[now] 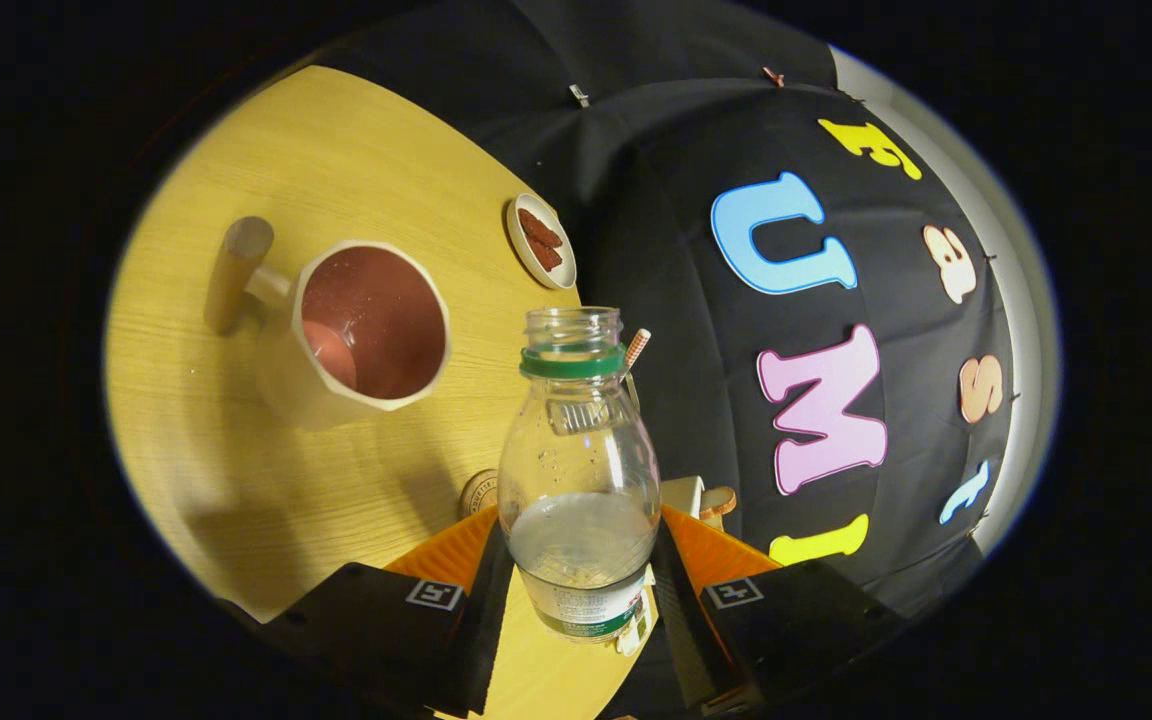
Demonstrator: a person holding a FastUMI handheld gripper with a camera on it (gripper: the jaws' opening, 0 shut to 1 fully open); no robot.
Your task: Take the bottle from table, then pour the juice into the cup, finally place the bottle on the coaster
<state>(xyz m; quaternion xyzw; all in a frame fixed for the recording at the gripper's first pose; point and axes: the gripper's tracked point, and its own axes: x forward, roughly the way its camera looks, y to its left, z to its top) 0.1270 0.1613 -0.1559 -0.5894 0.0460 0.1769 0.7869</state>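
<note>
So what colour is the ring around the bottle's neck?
Green, clearest in the gripper view: the ring sits below the open mouth of the bottle.

Clear bottle (pixel 578 470) with green collar, cream cup (pixel 356 335) seemingly reddish inside.

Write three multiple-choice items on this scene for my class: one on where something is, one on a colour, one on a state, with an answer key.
1. Where is the bottle?
A. Between the claw's fingers
B. Inside the mug
C. On the small dish

2. What colour is the ring on the bottle's neck?
A. Red
B. Green
C. Blue

3. What state is the bottle's mouth in?
A. Capped
B. Corked
C. Open, no cap

Answers:
1 A: the fingers of the claw press on the bottle from both sides.
2 B: a green ring circles the neck under the mouth.
3 C: the rim shows bare, tilted toward the mug.
</note>
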